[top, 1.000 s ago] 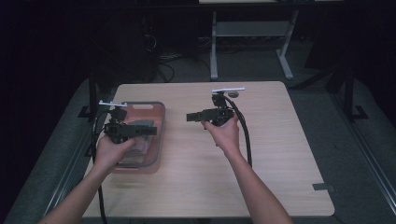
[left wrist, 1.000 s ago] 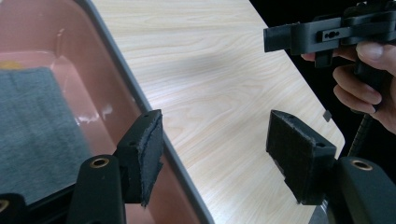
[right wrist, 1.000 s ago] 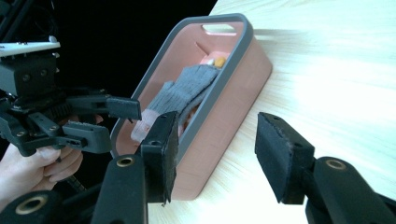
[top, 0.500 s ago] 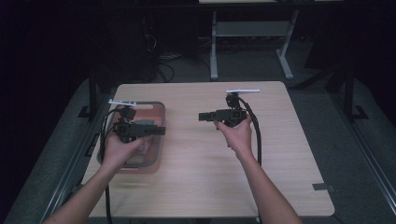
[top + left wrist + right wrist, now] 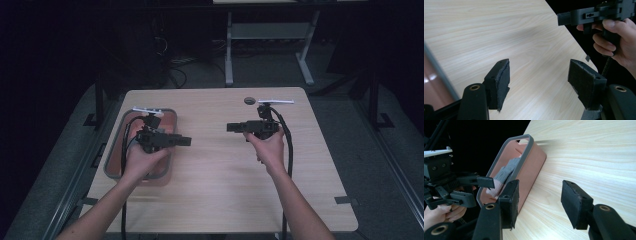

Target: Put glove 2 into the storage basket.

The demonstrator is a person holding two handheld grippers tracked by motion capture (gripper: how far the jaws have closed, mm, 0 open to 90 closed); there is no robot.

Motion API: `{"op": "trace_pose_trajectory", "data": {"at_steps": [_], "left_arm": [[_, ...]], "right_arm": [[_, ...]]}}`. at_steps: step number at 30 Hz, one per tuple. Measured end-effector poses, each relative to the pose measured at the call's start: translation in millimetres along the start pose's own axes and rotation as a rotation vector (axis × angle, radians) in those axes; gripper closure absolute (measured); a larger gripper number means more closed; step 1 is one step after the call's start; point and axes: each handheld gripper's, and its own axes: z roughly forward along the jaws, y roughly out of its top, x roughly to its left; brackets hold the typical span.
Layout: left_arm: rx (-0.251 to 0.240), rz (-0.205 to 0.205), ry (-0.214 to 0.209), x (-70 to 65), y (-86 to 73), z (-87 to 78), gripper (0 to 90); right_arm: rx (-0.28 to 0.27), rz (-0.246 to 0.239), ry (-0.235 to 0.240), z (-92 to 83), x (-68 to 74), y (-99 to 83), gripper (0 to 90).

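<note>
1. Two released, empty tools: the left tool (image 5: 186, 141) and right tool (image 5: 230, 127) have both drifted rightward over the worktop (image 5: 215, 175).
2. Grey cloth (image 5: 504, 173) lies untouched in the tray (image 5: 113, 159) beneath the left hand; pickup probably not begun.

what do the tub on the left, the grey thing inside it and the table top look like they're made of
The tub looks like smooth moulded plastic, terracotta with a grey rim: its wall is even and faintly glossy. The grey thing inside looks like folded cloth, ribbed and matte, though it is partly hidden. The table top reads as light wood or wood-look laminate: it shows fine grain lines under a flat satin sheen.
</note>
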Motion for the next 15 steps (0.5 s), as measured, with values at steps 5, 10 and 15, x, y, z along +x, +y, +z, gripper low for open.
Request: {"op": "trace_pose_trajectory", "data": {"at_steps": [5, 10, 15], "left_arm": [[0.016, 0.017, -0.014, -6.9, -0.6, 12.0, 32.9], [0.024, 0.026, -0.025, -14.2, -1.7, 24.6, 30.6], [0.029, 0.032, -0.042, -17.8, -3.3, 31.7, 29.0]], "right_arm": [[-0.009, 0.02, -0.007, -10.9, -11.6, -6.2, 47.8], [-0.018, 0.028, -0.018, -20.6, -20.8, -11.2, 47.4], [-0.022, 0.041, -0.022, -27.4, -26.6, -15.0, 47.3]]}}
